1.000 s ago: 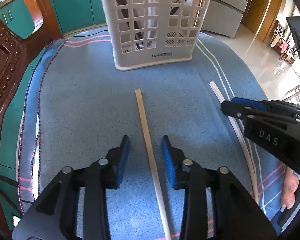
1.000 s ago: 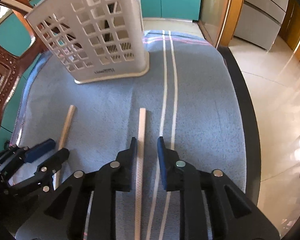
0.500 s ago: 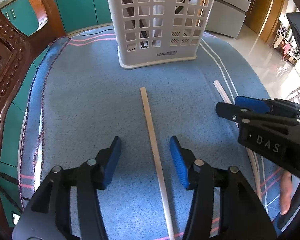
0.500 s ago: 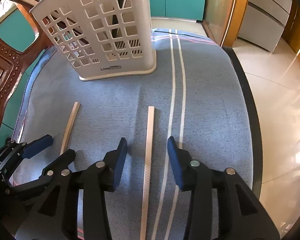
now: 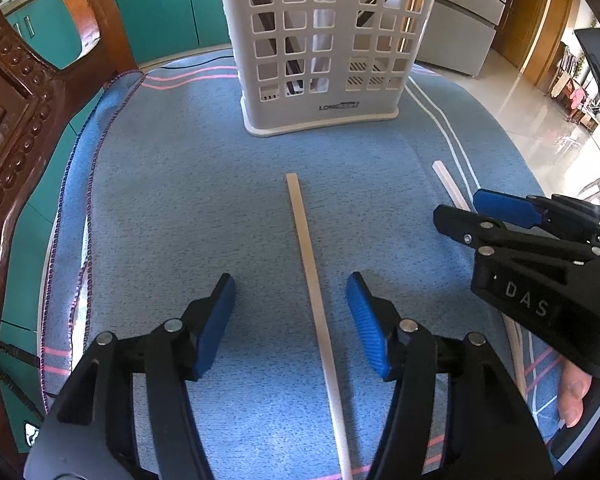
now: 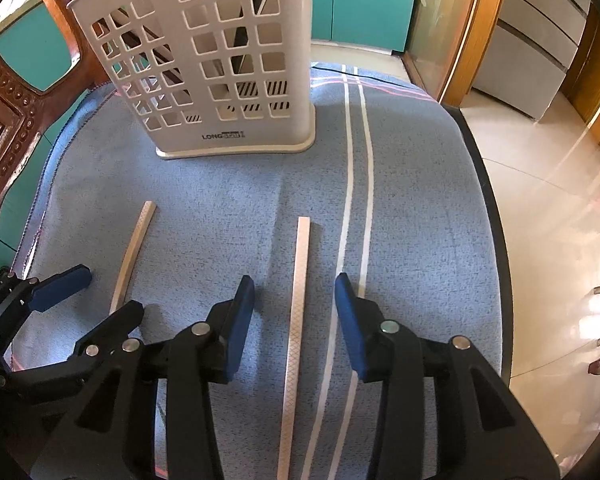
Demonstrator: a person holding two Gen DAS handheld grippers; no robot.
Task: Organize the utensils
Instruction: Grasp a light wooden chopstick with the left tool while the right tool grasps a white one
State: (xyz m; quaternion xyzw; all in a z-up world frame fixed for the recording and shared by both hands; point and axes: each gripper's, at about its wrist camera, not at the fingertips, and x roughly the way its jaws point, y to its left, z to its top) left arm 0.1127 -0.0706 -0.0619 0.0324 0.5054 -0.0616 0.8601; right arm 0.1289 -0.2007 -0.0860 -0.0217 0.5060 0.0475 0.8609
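Two pale chopsticks lie on the blue cloth. One chopstick (image 5: pixel 312 280) runs between the fingers of my left gripper (image 5: pixel 292 312), which is open and empty above it. The other chopstick (image 6: pixel 298 304) runs between the fingers of my right gripper (image 6: pixel 295 308), also open and empty. In the right wrist view the left chopstick (image 6: pixel 134 252) lies beside the left gripper (image 6: pixel 96 292). In the left wrist view the right gripper (image 5: pixel 460 208) is at the right over the second chopstick (image 5: pixel 448 184). A white perforated utensil basket (image 5: pixel 324 48) stands upright at the far side and shows in the right wrist view (image 6: pixel 220 64), with dark utensils inside.
A carved wooden chair back (image 5: pixel 16 112) rises at the left edge of the table. The blue cloth (image 6: pixel 404 208) has white stripes and ends at the table's dark right edge (image 6: pixel 496 240), with tiled floor beyond. Teal cabinets stand behind.
Both grippers have opened wider and drawn back a little from the basket. The chopsticks lie where they were on the cloth.
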